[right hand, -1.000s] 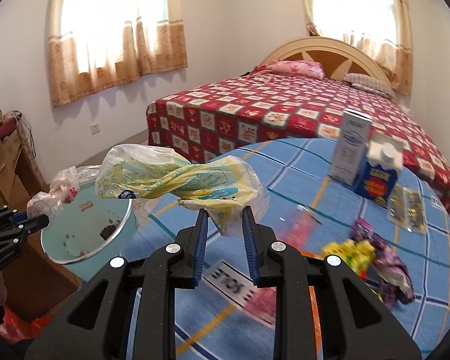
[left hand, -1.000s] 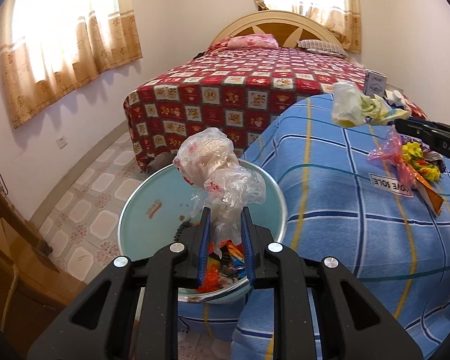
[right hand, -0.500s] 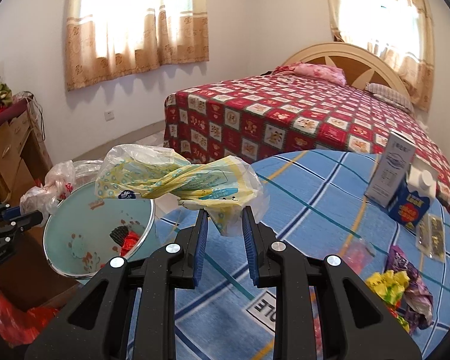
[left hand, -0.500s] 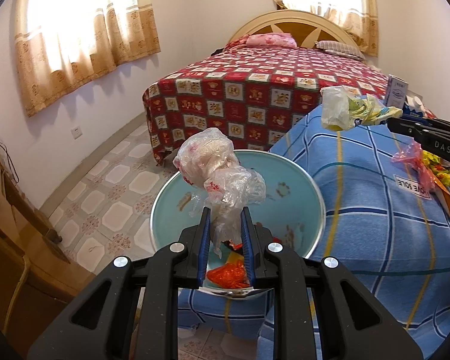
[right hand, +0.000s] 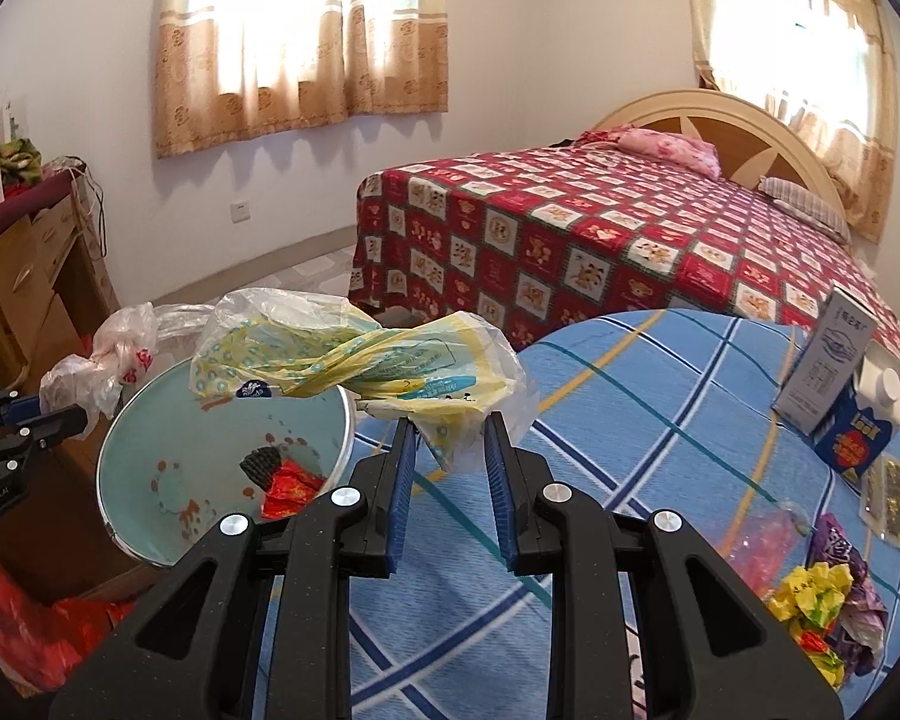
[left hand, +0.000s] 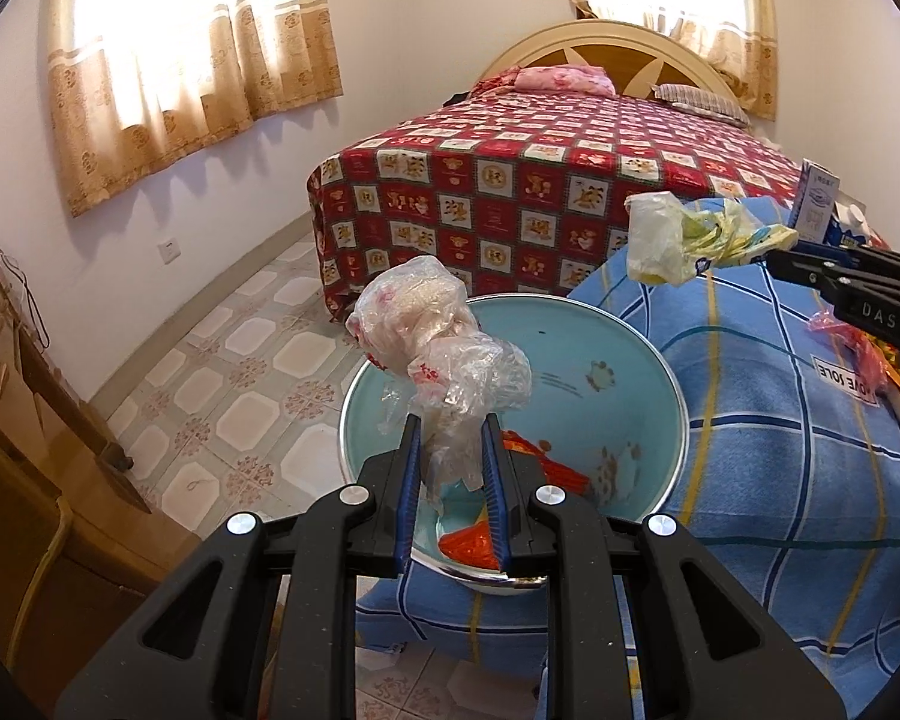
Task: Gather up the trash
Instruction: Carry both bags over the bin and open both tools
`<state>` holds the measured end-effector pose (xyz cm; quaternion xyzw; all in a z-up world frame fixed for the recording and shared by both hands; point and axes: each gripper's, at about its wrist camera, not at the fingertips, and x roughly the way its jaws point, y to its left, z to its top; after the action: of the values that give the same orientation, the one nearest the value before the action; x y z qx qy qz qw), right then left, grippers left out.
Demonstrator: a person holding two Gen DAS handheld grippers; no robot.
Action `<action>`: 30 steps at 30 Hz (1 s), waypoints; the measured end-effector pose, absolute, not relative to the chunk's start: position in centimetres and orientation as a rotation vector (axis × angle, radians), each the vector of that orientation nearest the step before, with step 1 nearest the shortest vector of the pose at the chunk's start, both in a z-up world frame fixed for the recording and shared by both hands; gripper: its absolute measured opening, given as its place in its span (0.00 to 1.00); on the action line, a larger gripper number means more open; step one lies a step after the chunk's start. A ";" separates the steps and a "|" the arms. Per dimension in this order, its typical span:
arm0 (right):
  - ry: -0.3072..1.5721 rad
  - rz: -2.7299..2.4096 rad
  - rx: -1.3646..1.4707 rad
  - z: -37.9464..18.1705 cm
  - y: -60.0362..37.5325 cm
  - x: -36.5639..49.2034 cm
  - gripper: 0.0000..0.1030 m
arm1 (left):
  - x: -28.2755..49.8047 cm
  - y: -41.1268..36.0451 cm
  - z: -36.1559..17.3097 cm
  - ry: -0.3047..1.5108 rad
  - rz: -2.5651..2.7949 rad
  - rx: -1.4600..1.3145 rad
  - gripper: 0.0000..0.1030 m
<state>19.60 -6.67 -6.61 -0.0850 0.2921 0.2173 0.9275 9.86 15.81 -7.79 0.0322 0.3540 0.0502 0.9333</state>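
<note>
My left gripper (left hand: pixel 450 450) is shut on a crumpled clear plastic bag with red print (left hand: pixel 438 354) and holds it above the near rim of a light-blue basin (left hand: pixel 630 360). The basin holds red wrappers (left hand: pixel 480 540) and a dark piece (right hand: pixel 261 462). My right gripper (right hand: pixel 450 444) is shut on a yellow and clear printed bag (right hand: pixel 354 360), held just right of the basin's rim (right hand: pixel 345 420) over the blue checked cloth (right hand: pixel 630 420). Each gripper shows in the other's view: the right one (left hand: pixel 774 261), the left one (right hand: pixel 78 417).
On the blue cloth lie a grey carton (right hand: pixel 822 360), a blue milk carton (right hand: pixel 864 426), foil packets (right hand: pixel 885 495), and yellow, purple and pink wrappers (right hand: pixel 822 600). A red quilted bed (left hand: pixel 570 180) stands behind. A wooden cabinet (left hand: pixel 30 450) is at the left, over tiled floor (left hand: pixel 240 390).
Both grippers have moved left toward the basin with their bags still held. The basin now sits larger and more central in both views.
</note>
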 end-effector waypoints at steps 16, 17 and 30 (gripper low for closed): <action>0.601 0.481 -0.200 -6.9 -4.0 19.5 0.24 | 9.7 17.0 -7.6 0.718 0.124 0.039 0.19; 0.602 0.483 -0.202 -7.0 -3.9 19.5 0.24 | 9.7 16.9 -7.7 0.718 0.125 0.040 0.19; 0.605 0.489 -0.208 -7.2 -3.4 19.5 0.24 | 9.8 17.1 -7.8 0.713 0.126 0.032 0.19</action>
<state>19.53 -3.41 -7.23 -0.1012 0.2942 0.2381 0.9201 9.76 17.07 -7.80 0.0158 0.3489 0.0617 0.9350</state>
